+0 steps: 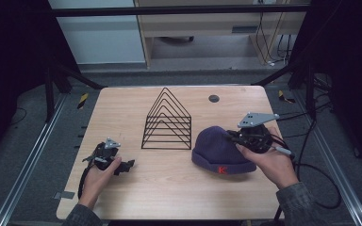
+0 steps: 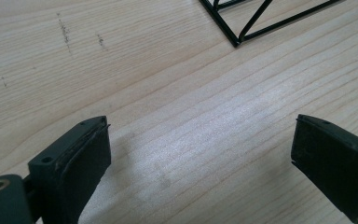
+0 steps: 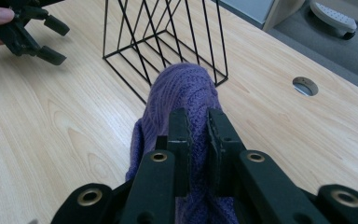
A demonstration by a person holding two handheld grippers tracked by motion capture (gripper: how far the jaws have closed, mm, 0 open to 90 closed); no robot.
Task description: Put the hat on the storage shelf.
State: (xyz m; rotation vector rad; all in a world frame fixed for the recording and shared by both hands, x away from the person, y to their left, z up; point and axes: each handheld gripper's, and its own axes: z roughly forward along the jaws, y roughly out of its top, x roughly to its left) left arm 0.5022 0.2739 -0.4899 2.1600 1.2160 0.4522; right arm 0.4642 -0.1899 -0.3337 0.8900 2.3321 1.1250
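A purple knitted wool beanie with a small red letter on its folded brim sits on the right half of the pale wooden table, its brim toward the person and its crown toward the black wire rack of nested triangles, which stands upright just beside it at the middle of the table. The right gripper is clamped on the beanie: in the right gripper view its two black jaws stand nearly together with a ridge of purple knit pinched between them, the fabric pulled up into a narrow fold that runs away toward the rack. From the high view the right gripper sits over the right side of the hat's crown, held from behind by the person's right hand; how much of the hat is off the wood is hard to judge from there. The left gripper is well apart from the hat, low over bare table at the left, its jaws spread wide with nothing between them and only wood grain below, a corner of the rack beyond. A small round dark hole lies in the tabletop behind the rack.
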